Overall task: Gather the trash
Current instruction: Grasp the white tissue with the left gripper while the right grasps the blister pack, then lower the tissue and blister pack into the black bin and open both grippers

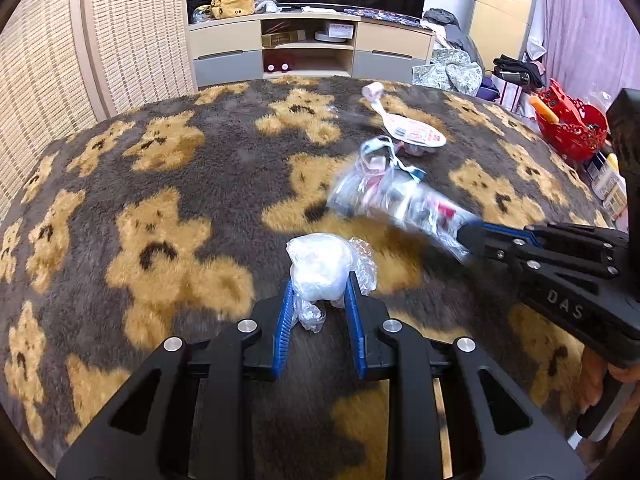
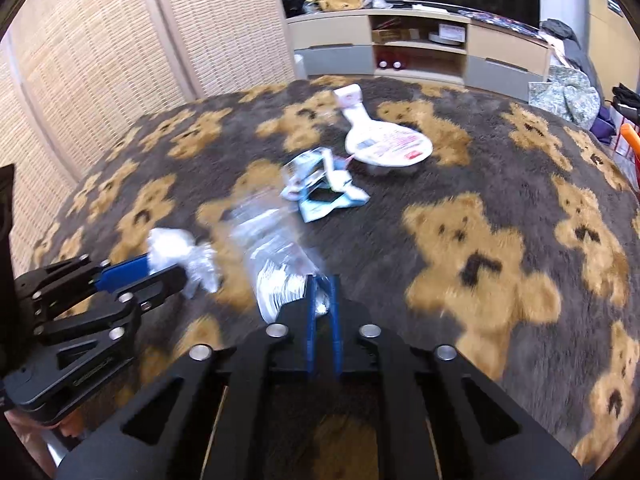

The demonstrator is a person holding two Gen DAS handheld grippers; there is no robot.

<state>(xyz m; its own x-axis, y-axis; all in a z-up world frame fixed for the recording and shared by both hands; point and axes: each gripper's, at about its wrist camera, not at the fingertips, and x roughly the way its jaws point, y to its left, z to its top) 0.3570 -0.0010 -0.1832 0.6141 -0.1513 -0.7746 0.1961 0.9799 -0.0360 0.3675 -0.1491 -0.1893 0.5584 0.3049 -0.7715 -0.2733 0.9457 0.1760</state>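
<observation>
The left tool (image 1: 318,284) squeezed a white bag wad (image 1: 318,266). The right tool (image 2: 322,300) pinched a clear wrapper (image 2: 276,256) tight. The torn blue packet (image 2: 320,188) lay just beyond the wrapper on the bear rug (image 2: 480,240), nearer the right tool.

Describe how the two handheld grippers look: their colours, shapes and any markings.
Both are matte black plastic. The left gripper has two flat fingers with ribbed blue pads, triangular cut-outs in the arms, and round silver pivot pins. The right gripper has the same build; seen from the side, its body carries raised letters "DAS". No cables or sleeves are visible.
</observation>
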